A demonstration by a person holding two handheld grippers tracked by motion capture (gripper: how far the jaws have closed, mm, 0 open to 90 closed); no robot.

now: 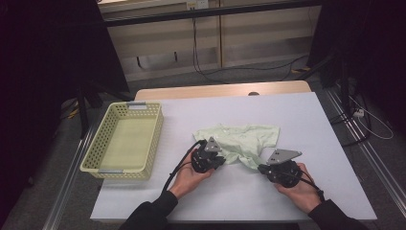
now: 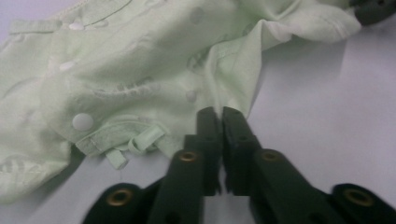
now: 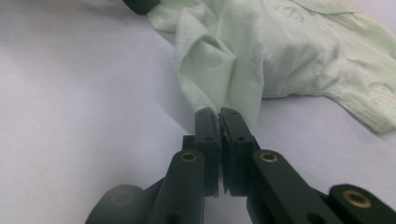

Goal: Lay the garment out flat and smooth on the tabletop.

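Overhead, garment (image 1: 242, 139) is held at its near hem by left gripper (image 1: 221, 160) and right gripper (image 1: 261, 167); basket (image 1: 125, 140) stands unfilled. Left gripper view: jaws pinched on cloth edge. Right gripper view: jaws pinched on a gathered fold. Grasp judged complete; lifting and placing remain.

Soft, matt pale-green cloth garment (image 1: 242, 138) on a smooth matt white table (image 1: 306, 124); perforated plastic basket (image 1: 107, 130).

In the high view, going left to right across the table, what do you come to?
Yellow basket → left gripper → pale green garment → right gripper, each gripper shut on an edge of the garment.
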